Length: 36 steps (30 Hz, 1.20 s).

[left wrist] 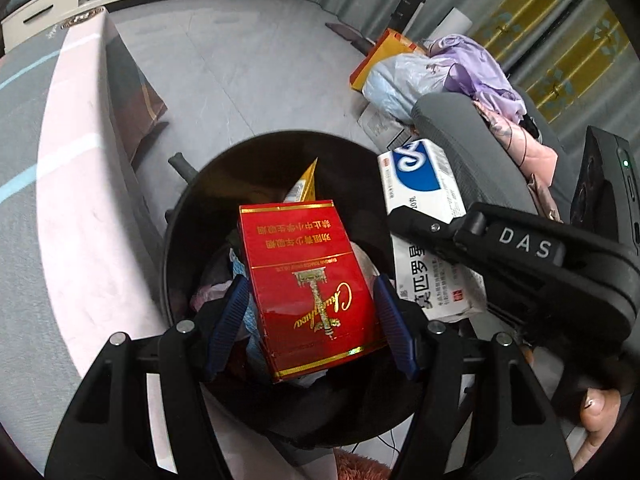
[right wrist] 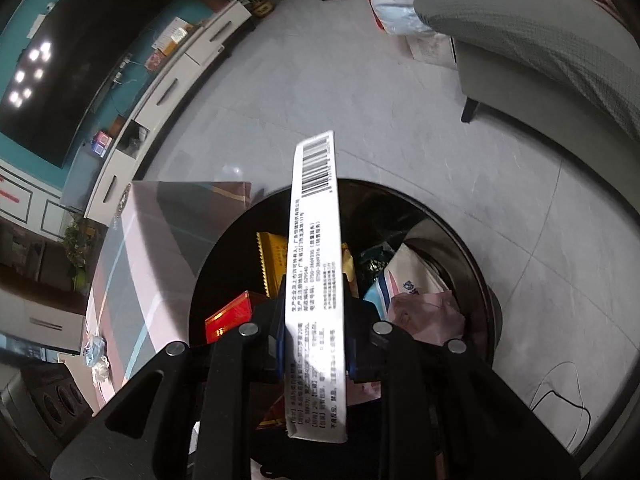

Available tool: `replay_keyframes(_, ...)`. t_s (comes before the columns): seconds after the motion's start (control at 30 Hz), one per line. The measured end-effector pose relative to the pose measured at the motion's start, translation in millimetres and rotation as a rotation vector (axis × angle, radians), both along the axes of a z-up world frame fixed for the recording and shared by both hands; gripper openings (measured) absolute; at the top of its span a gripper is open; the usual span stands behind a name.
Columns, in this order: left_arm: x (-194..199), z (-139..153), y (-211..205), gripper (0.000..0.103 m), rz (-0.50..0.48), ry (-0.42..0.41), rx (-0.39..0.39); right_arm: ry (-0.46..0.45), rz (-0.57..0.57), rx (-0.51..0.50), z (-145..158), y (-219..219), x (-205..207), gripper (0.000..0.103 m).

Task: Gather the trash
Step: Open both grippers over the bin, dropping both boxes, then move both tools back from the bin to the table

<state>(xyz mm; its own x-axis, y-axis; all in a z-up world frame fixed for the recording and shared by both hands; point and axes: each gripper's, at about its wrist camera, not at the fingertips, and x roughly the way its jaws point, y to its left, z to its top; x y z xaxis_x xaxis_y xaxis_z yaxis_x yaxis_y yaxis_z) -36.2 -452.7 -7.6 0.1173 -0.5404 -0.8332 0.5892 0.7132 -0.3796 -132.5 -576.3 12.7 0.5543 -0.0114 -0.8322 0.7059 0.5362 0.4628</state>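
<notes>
A red cigarette box (left wrist: 308,280) hangs over the open black trash bin (left wrist: 180,216), with my left gripper (left wrist: 312,320) shut on it, its blue pads pressing both sides. To its right, my right gripper (left wrist: 432,228) is shut on a white and blue medicine box (left wrist: 424,184), also above the bin's edge. In the right wrist view the medicine box (right wrist: 318,280) stands edge-on between the fingers of my right gripper (right wrist: 316,320), barcode at its far end. The bin (right wrist: 472,256) below holds a yellow packet (right wrist: 274,260), pink paper (right wrist: 424,312) and other rubbish. The red box (right wrist: 230,316) shows at the left.
A low pink and grey table (left wrist: 68,120) stands against the bin's left side, with crumpled tissue (right wrist: 96,354) on it. A grey sofa (right wrist: 540,48) is at the right, bags (left wrist: 400,76) beside it. A white TV cabinet (right wrist: 168,92) lines the far wall. A cable (right wrist: 560,392) lies on the floor.
</notes>
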Motion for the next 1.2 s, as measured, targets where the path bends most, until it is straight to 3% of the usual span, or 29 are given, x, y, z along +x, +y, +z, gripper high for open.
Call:
replay_keyframes(0.23, 0.6, -4.1, -2.9, 0.066, 0.000, 0.004, 0.012, 0.059, 0.005, -0.024, -2.7, 3.2, 2.8, 0.024)
replay_keyframes(0.53, 3.7, 19.5, 20.7, 0.091, 0.036, -0.049, -0.024, 0.071, -0.007, -0.097, 9.3, 14.3, 5.9, 0.065)
replay_keyframes(0.7, 21.9, 43.7, 72.8, 0.100, 0.150, -0.095, -0.086, 0.030, -0.010, -0.146, 21.4, 24.4, 7.4, 0.080)
replay_keyframes(0.9, 61.8, 66.6, 173.7, 0.100, 0.405, -0.179, -0.077, -0.021, 0.033, -0.241, 40.6, 50.0, 22.6, 0.095)
replay_keyframes(1.07, 93.0, 79.5, 265.2, 0.100, 0.608, -0.227, -0.037, -0.071, 0.111, -0.314, 52.1, 81.2, 42.8, 0.099)
replay_keyframes(1.2, 110.0, 81.7, 318.7, 0.100, 0.707, -0.255, 0.016, -0.084, 0.170, -0.390, 55.4, 111.7, 62.0, 0.100)
